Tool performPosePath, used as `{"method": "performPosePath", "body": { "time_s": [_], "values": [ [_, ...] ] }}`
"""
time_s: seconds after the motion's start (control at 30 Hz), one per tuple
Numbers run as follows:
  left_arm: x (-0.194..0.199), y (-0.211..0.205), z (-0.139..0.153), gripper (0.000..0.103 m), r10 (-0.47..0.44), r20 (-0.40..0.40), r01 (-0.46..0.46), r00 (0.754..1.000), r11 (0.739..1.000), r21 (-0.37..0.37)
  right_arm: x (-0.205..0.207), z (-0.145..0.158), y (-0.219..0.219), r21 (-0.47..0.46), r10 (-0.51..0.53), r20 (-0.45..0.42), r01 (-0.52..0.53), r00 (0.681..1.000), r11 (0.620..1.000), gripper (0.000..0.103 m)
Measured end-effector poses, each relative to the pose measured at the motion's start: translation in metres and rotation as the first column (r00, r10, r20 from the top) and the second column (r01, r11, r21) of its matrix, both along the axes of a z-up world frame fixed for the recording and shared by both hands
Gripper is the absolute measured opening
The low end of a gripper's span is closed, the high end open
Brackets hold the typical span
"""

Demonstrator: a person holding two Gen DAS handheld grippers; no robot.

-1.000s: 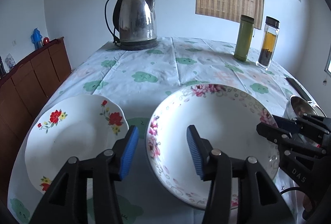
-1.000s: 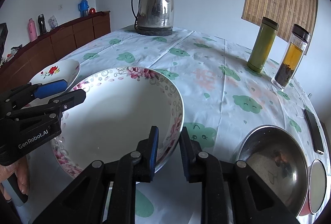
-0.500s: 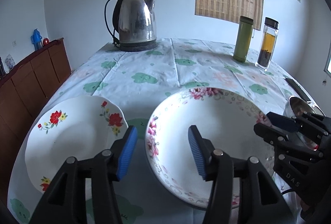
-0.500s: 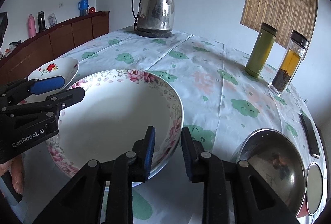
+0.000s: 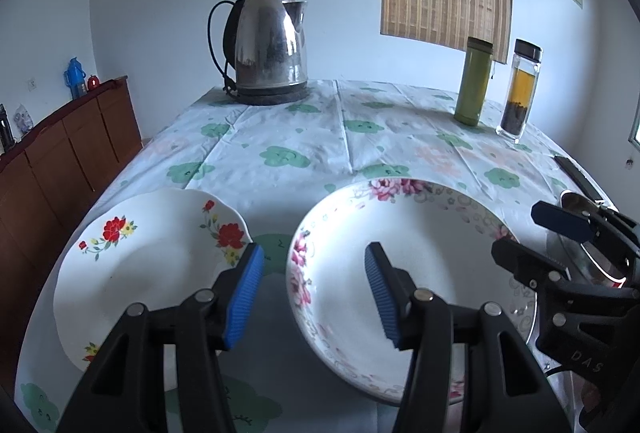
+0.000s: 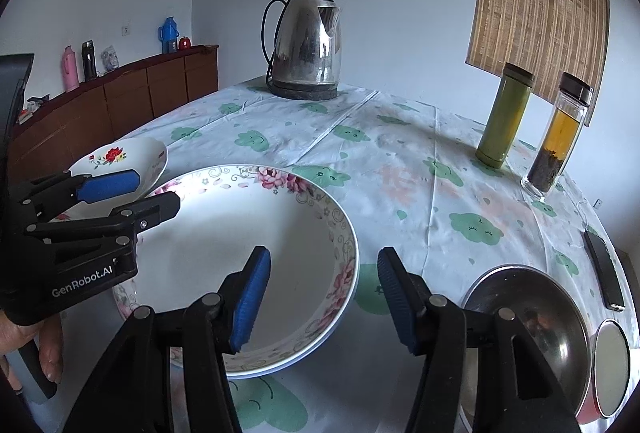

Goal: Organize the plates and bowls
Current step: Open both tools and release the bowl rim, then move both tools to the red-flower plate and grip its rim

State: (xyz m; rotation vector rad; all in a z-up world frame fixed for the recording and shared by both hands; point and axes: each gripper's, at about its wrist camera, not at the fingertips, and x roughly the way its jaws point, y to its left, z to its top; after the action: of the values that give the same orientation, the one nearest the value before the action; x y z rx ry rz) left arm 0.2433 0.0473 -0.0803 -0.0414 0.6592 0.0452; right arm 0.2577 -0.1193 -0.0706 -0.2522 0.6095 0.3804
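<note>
A large white bowl with pink flowers on its rim (image 5: 424, 245) (image 6: 240, 245) rests on the tablecloth in front of both grippers. Its left rim passes between the blue pads of my left gripper (image 5: 314, 287) (image 6: 154, 193), which is open and touches nothing. My right gripper (image 6: 324, 299) (image 5: 528, 237) straddles the bowl's right rim. Its jaws are opening and the pads stand clear of the rim. A white plate with red flowers (image 5: 148, 261) (image 6: 120, 157) lies to the left of the bowl, apart from it.
A steel bowl (image 6: 528, 317) and a small round steel piece (image 6: 610, 365) sit right of the flowered bowl, with a phone (image 6: 604, 273) beyond. At the far side stand a kettle (image 5: 268, 49), a green flask (image 5: 474, 81) and a glass tea bottle (image 5: 520, 87). A wooden sideboard (image 6: 120, 101) runs along the left.
The right gripper's jaws, pinched on the bowl's right rim before, have spread wide and let it go. The left gripper's jaws have widened slightly. Neither hand has shifted much.
</note>
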Motion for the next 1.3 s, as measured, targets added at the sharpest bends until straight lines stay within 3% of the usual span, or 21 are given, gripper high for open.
{"method": "performPosePath", "body": {
  "time_s": [0.17, 0.3, 0.43, 0.6, 0.73, 0.9, 1.3],
  "values": [
    [0.001, 0.002, 0.0, 0.053, 0.001, -0.007, -0.001, 1.0, 1.0, -0.005, -0.003, 0.004, -0.001, 0.028, 0.009, 0.024, -0.009, 1.0, 1.0, 0.058],
    [-0.001, 0.006, 0.003, 0.063, -0.003, -0.012, 0.002, 1.0, 1.0, -0.022, -0.007, 0.004, 0.002, 0.049, 0.023, 0.037, -0.025, 0.999, 0.998, 0.058],
    [-0.009, 0.014, 0.013, 0.063, -0.014, -0.006, 0.014, 1.0, 0.999, -0.047, -0.011, 0.002, 0.004, 0.082, 0.046, 0.023, -0.047, 0.999, 0.996, 0.058],
    [-0.02, 0.048, 0.033, 0.068, 0.029, 0.049, -0.03, 0.998, 0.999, 0.031, -0.015, 0.012, 0.017, 0.081, 0.08, 0.012, -0.081, 0.997, 0.993, 0.057],
    [-0.016, 0.101, 0.032, 0.068, 0.174, 0.055, -0.179, 0.983, 0.977, 0.112, -0.012, 0.015, 0.04, 0.085, 0.12, -0.021, -0.118, 0.993, 0.989, 0.039],
    [-0.014, 0.159, 0.014, 0.068, 0.273, -0.006, -0.273, 0.962, 0.962, -0.004, -0.007, 0.015, 0.08, 0.064, 0.165, -0.035, -0.163, 0.986, 0.985, 0.038],
    [-0.013, 0.183, -0.013, 0.065, 0.269, -0.124, -0.285, 0.955, 0.949, -0.135, 0.02, -0.005, 0.176, -0.021, 0.215, -0.139, -0.22, 0.967, 0.975, 0.034]
  ]
}}
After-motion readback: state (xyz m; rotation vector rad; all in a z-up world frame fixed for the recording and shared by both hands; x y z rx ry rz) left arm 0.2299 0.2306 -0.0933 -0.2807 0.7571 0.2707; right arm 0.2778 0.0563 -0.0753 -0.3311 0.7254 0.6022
